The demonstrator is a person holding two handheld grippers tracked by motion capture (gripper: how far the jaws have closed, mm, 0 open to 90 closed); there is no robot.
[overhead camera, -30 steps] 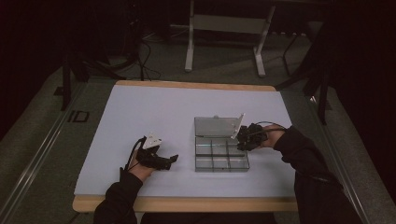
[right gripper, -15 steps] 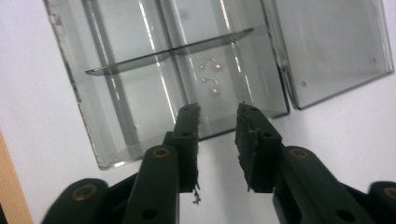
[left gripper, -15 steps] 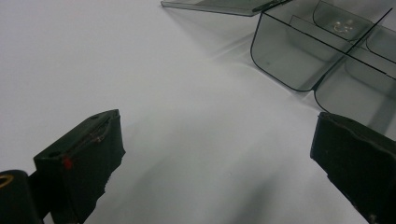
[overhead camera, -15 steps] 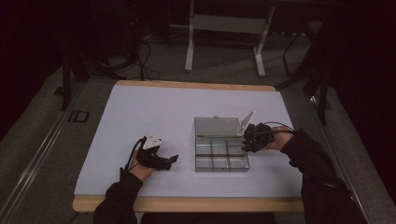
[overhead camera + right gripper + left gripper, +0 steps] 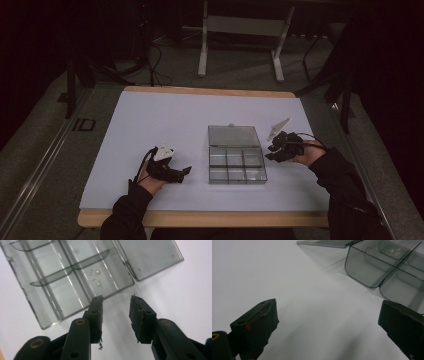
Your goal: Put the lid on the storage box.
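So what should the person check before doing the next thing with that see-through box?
1. Box lid open and lying flat behind the compartments: ok.
2. Earrings inside one compartment, next to the lid hinge: ok, two small ones lie there.
3. Right gripper holding nothing: ok, its fingers have just been opening and nothing is between them.
4. Left gripper open and holding nothing: ok, it rests beside the box, white table between its fingers.
5. Other compartments empty: cannot tell for all; the ones in the right gripper view look empty.
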